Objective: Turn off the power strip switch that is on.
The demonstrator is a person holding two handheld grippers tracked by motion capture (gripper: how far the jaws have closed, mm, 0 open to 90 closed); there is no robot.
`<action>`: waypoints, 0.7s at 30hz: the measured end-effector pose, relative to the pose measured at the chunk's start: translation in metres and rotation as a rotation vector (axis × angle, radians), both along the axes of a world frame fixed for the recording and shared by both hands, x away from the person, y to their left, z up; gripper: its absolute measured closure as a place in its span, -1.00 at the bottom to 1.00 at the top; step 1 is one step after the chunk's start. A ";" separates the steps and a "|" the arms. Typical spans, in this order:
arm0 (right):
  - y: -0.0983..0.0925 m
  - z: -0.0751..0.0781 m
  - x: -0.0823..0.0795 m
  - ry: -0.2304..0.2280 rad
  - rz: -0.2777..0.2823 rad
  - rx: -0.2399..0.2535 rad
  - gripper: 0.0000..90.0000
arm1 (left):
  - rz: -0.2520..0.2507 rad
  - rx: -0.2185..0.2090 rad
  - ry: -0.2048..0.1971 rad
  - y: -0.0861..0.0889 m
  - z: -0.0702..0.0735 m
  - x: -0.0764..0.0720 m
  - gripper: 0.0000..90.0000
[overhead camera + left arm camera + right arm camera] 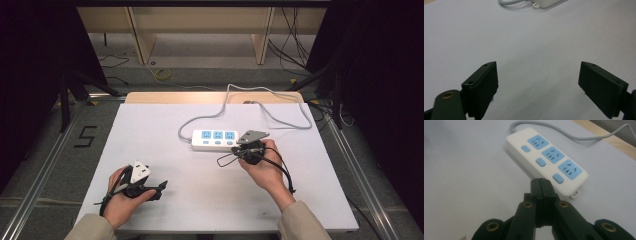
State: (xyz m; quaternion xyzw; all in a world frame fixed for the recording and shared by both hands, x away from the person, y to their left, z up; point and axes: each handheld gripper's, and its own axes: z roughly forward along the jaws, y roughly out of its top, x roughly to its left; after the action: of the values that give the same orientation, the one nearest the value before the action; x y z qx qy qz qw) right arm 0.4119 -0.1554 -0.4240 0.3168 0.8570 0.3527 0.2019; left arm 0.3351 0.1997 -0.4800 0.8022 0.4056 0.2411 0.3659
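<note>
Clearly the right gripper (250, 150) is the nearer one: its jaws are clenched together with nothing between them, and their tips sit just near of the white plastic power strip with three blue sockets and three blue buttons (215, 139). That strip lies at the middle of the white table (150, 125), its long axis running left to right, its grey cable (210, 117) looping off to the far side. From the closed tips, the closest blue button (558, 178) lies just ahead, so a short push forward would likely meet it. Well apart at the near left, the left gripper (150, 187) rests with jaws released and empty.
</note>
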 end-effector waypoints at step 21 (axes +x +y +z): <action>0.015 0.004 0.018 0.022 0.016 -0.020 1.00 | 0.019 -0.003 -0.004 0.005 0.000 -0.004 -0.65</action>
State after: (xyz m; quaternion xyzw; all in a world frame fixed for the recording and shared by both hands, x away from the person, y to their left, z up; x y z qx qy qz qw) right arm 0.4296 -0.1400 -0.4195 0.3119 0.8652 0.3422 0.1927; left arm 0.3314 0.2045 -0.4798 0.7972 0.4129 0.2454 0.3656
